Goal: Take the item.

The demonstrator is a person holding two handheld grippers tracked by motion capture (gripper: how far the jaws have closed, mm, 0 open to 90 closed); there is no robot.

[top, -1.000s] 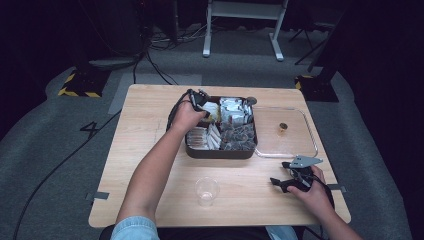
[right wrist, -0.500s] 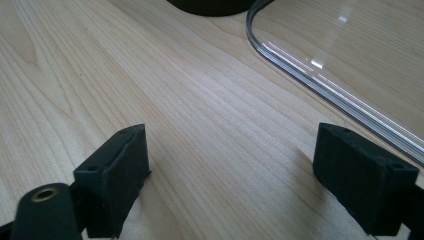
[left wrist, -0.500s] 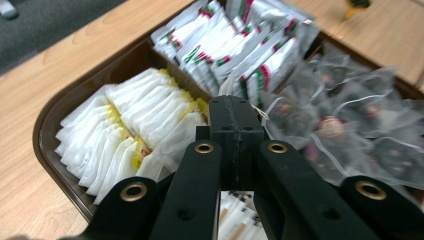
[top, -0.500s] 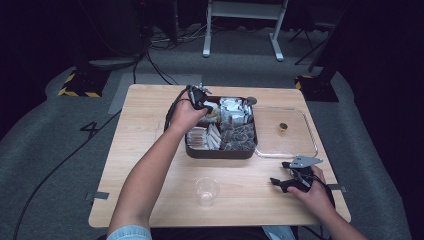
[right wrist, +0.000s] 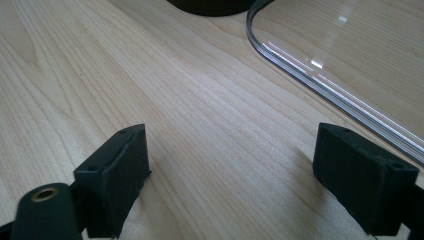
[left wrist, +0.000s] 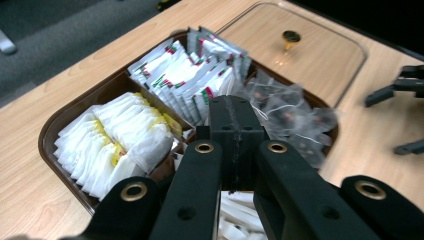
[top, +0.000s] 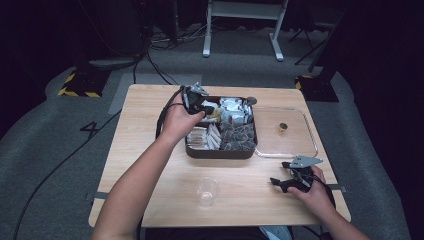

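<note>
A brown compartment tray (top: 220,152) stands mid-table, with white tea bags (left wrist: 117,137), red-and-green printed sachets (left wrist: 192,80) and clear bags of dark pieces (left wrist: 287,117) in its sections. My left gripper (top: 207,106) hovers over the tray's back left part. In the left gripper view it (left wrist: 235,112) is shut, pads pressed together with nothing seen between them, just above the sachets. My right gripper (top: 279,172) rests on the table at the front right. In the right gripper view it (right wrist: 245,165) is wide open over bare wood.
The clear lid (top: 292,145) with a gold knob (top: 283,126) lies flat to the right of the tray; its rim (right wrist: 320,82) runs close by the right gripper. A clear plastic cup (top: 206,191) stands near the front edge. Cables trail off the table's back left.
The left hand and forearm have shifted slightly left while its gripper stays over the tray. The right gripper has not moved.
</note>
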